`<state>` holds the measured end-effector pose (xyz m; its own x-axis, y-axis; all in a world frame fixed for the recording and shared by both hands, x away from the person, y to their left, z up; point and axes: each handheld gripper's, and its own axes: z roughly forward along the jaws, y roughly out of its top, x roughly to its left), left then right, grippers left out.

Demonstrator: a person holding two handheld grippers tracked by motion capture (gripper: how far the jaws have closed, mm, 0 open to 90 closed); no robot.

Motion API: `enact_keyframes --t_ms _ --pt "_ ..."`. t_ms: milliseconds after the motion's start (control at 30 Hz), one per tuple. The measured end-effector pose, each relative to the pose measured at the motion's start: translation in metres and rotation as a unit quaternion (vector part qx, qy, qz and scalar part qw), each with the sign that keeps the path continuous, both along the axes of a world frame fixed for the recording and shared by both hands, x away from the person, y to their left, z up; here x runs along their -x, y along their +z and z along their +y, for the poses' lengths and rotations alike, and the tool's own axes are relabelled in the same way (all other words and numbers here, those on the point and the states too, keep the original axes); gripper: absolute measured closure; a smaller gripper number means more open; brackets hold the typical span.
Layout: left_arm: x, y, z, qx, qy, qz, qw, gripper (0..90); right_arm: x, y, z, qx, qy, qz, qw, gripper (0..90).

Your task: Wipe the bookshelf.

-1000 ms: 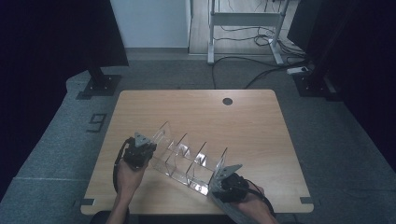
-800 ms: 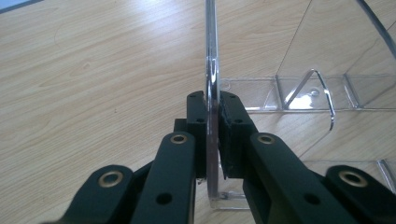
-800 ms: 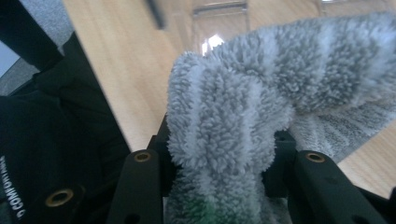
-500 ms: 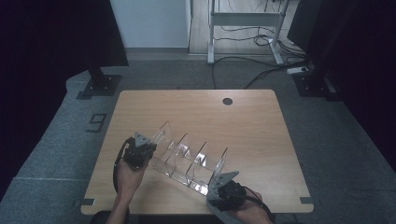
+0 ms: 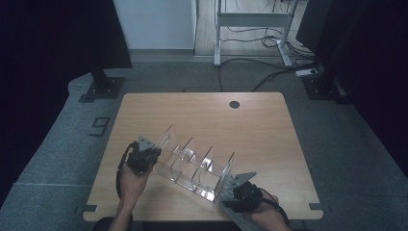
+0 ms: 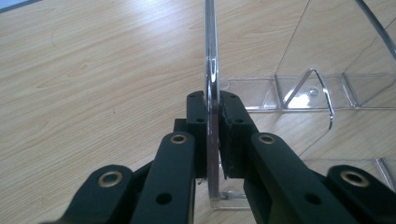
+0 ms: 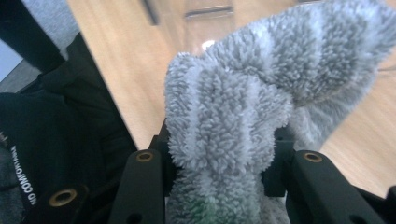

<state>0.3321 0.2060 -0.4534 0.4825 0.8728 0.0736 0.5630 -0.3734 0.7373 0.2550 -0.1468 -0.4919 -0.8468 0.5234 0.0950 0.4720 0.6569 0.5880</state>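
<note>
A clear acrylic rack with several upright dividers lies at an angle on the wooden table. My left gripper is at its far-left end, shut on the end panel. In the left gripper view the pads pinch that thin clear panel edge-on. My right gripper sits at the rack's near-right end, shut on a fluffy grey-and-white striped cloth. The cloth bulges out between the jaws and hides what lies behind it. A grey strip of the cloth trails toward the table's front edge.
A round cable hole sits near the table's far edge. A dark sleeve is close on the left of the right gripper view. Beyond the table, on the grey floor, are a stand base, a desk frame and cables.
My right hand has shifted slightly toward the table's front edge with the cloth. The left hand and the rack have stayed put.
</note>
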Motion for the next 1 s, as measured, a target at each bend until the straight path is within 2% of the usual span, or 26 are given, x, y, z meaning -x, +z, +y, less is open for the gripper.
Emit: enact_keyframes --t_ms 267,500,833,1000 --pt "0.0 0.0 0.001 0.002 -0.002 0.001 1.0 84.0 -0.013 0.019 -0.026 -0.009 -0.039 -0.011 0.9991 60.9" --pt "-0.001 0.0 0.001 0.003 -0.004 0.001 1.0 83.9 -0.024 0.038 -0.042 -0.012 -0.061 -0.027 0.9977 61.0" --pt "-0.001 0.0 0.002 0.003 -0.006 0.002 1.0 83.8 -0.042 0.059 -0.064 -0.008 -0.094 -0.044 0.9946 61.1" --pt "-0.001 0.0 0.002 0.005 -0.006 0.001 1.0 83.8 -0.051 0.066 -0.077 -0.004 -0.119 -0.05 0.9916 61.1"
